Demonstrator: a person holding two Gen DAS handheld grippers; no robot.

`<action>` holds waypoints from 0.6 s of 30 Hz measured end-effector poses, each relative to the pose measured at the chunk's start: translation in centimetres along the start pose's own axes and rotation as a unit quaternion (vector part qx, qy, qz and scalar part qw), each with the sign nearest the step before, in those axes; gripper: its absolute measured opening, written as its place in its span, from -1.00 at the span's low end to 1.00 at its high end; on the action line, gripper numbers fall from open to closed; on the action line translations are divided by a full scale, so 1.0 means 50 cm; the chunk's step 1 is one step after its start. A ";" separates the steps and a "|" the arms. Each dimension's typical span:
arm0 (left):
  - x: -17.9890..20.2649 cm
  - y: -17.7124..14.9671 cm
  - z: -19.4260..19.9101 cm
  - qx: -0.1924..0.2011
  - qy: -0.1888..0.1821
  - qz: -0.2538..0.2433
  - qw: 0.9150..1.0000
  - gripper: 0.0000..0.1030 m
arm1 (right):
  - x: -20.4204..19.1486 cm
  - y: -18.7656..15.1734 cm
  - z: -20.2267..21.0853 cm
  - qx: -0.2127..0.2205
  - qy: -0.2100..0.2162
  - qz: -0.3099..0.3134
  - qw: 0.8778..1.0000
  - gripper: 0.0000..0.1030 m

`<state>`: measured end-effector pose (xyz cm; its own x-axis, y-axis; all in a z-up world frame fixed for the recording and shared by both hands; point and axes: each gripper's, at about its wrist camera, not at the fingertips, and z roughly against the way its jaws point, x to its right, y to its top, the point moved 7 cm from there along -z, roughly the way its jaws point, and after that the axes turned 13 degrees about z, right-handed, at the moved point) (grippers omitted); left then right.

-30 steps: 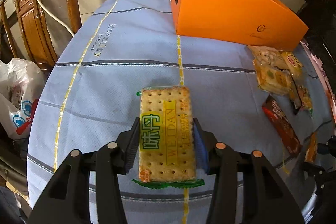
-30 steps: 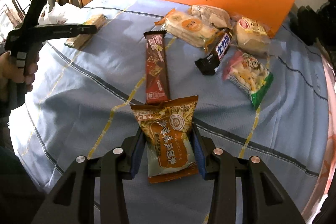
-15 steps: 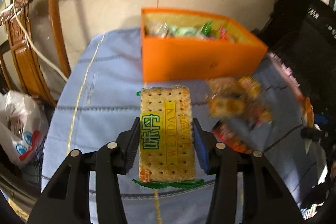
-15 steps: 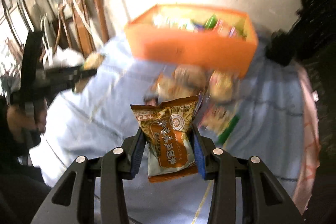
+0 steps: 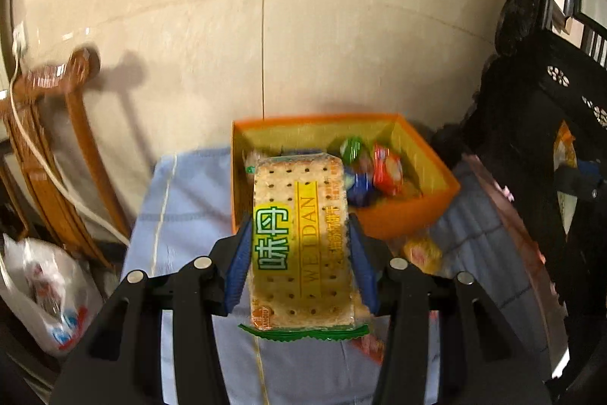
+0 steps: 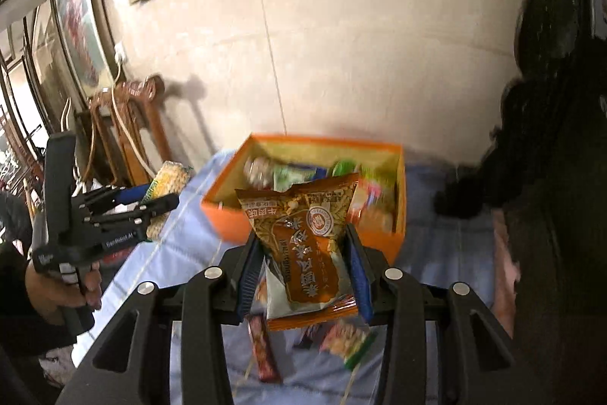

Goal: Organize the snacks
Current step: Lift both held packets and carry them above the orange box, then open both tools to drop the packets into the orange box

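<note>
two carries under way: left gripper [image 5: 299,253] jaws clamp the cracker pack [image 5: 301,241], right gripper [image 6: 303,272] jaws clamp the peanut bag [image 6: 303,245]; next, release both over the orange box [image 6: 394,238] at the worktop's far edge.

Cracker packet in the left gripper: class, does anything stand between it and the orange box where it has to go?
Nothing visible does. The cracker packet is held up with the orange box ahead and open-topped, only snacks lying inside it.
</note>
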<state>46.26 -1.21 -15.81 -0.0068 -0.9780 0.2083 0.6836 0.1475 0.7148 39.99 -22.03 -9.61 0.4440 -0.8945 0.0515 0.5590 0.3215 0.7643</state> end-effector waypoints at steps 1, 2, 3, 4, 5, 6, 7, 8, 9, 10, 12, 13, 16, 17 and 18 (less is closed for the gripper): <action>0.008 0.016 -0.001 0.004 -0.001 -0.002 1.000 -0.10 | 0.007 0.018 -0.004 0.003 -0.002 0.000 1.000 -0.19; 0.017 0.040 -0.007 0.008 -0.003 -0.003 1.000 -0.10 | 0.017 0.043 -0.010 0.008 -0.005 0.003 1.000 -0.19; 0.021 0.055 -0.010 0.011 -0.004 -0.003 1.000 -0.10 | 0.023 0.054 -0.019 0.010 -0.007 0.006 1.000 -0.19; 0.029 0.075 -0.016 0.016 -0.003 -0.005 1.000 -0.10 | 0.030 0.071 -0.025 0.011 -0.009 0.008 1.000 -0.19; 0.034 0.088 -0.021 0.019 -0.002 -0.007 1.000 -0.10 | 0.038 0.091 -0.035 0.013 -0.011 0.010 1.000 -0.19; 0.042 0.106 -0.030 0.024 -0.002 -0.010 1.000 -0.10 | 0.042 0.103 -0.044 0.014 -0.012 0.011 1.000 -0.19; 0.048 0.120 -0.038 0.026 -0.001 -0.011 1.000 -0.10 | 0.047 0.119 -0.055 0.013 -0.014 0.013 1.000 -0.19; 0.053 0.134 -0.048 0.028 -0.001 -0.012 1.000 -0.10 | 0.056 0.138 -0.071 0.011 -0.016 0.014 1.000 -0.19; 0.060 0.150 -0.062 0.030 0.000 -0.012 0.999 -0.10 | 0.061 0.153 -0.085 0.011 -0.015 0.014 1.000 -0.19; 0.067 0.166 -0.080 0.030 -0.005 -0.011 0.999 -0.09 | 0.066 0.169 -0.104 0.011 -0.011 0.014 1.000 -0.16; 0.077 0.186 -0.122 0.016 -0.019 -0.003 1.000 0.83 | 0.084 0.191 -0.160 -0.007 0.002 0.006 1.000 0.07; 0.073 0.196 -0.138 0.019 -0.006 0.000 1.000 0.90 | 0.092 0.196 -0.176 -0.012 -0.008 0.005 1.000 0.41; 0.053 0.208 -0.186 0.005 0.006 0.015 1.000 0.92 | 0.120 0.196 -0.222 -0.029 -0.040 0.008 0.999 0.68; 0.046 0.206 -0.196 0.001 0.015 0.013 1.000 0.92 | 0.126 0.188 -0.235 -0.039 -0.040 0.004 0.998 0.68; 0.041 0.204 -0.199 0.001 0.018 0.012 1.000 0.92 | 0.128 0.181 -0.239 -0.040 -0.035 0.000 0.999 0.67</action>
<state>60.50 -3.16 -14.74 0.0351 -0.9788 0.2018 0.6816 0.1711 0.7114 56.25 -21.13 -10.07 0.3947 -0.9135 0.0989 0.6148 0.3425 0.7104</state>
